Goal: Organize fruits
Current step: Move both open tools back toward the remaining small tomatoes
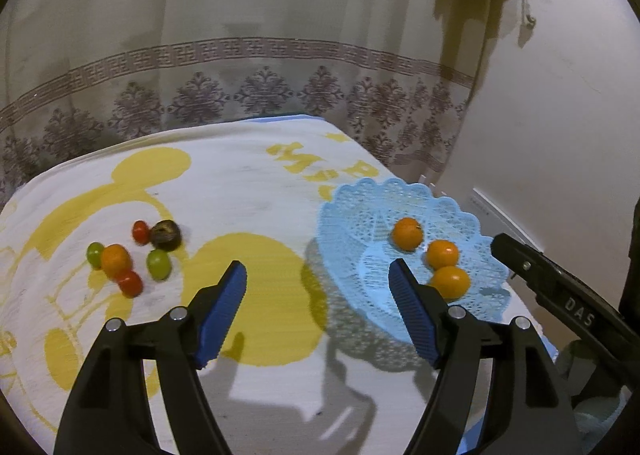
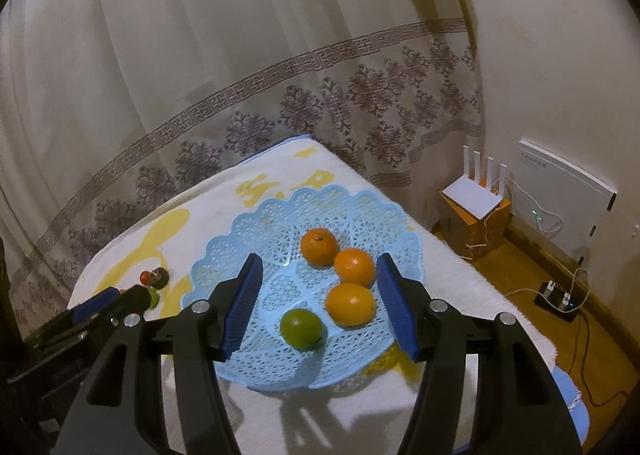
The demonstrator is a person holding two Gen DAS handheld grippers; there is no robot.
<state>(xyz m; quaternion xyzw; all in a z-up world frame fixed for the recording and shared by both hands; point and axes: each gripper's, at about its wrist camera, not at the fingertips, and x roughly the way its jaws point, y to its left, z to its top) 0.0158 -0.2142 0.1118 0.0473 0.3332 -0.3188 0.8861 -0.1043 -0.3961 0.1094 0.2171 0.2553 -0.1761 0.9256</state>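
A light blue lattice basket (image 2: 256,227) (image 1: 360,207) sits on the towel-covered table and holds three oranges (image 2: 354,266) and a green fruit (image 2: 301,327). My right gripper (image 2: 318,297) is open and empty, hovering above the basket over the fruit. My left gripper (image 1: 318,297) is open and empty above the table between the basket and a loose pile: an orange (image 1: 115,259), two red fruits (image 1: 130,283), two green fruits (image 1: 158,263) and a dark brown fruit (image 1: 165,235). The green fruit in the basket is hidden in the left wrist view.
A white towel with yellow print (image 1: 240,175) covers the table. Patterned curtains (image 1: 260,91) hang behind it. To the right on the floor stand a router on a box (image 2: 476,211), a white panel (image 2: 560,191) and a power strip with cables (image 2: 558,295).
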